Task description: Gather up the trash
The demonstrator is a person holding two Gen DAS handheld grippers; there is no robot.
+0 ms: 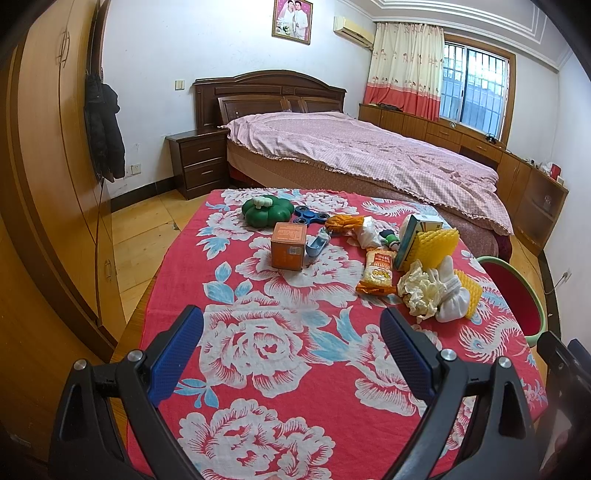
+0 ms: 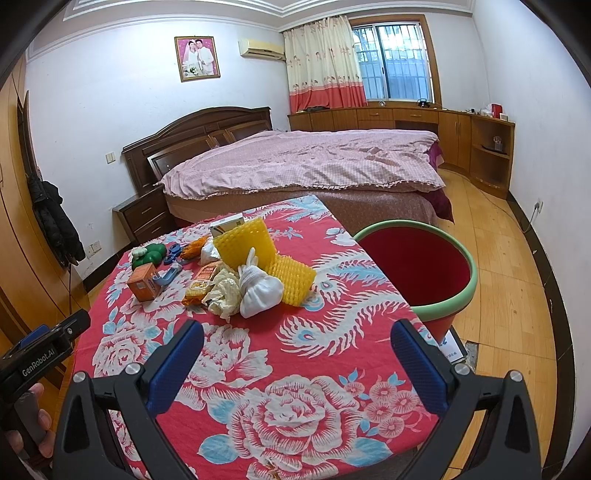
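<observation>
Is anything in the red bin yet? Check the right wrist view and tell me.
No, the red bin shows only its bare red inside; the trash sits on the table.

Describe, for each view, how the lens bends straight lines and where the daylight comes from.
Left wrist view: the wardrobe bows strongly at the left edge, and daylight enters through the window at upper right. Right wrist view: the ceiling moulding curves, corners are black, and the window is bright.
</observation>
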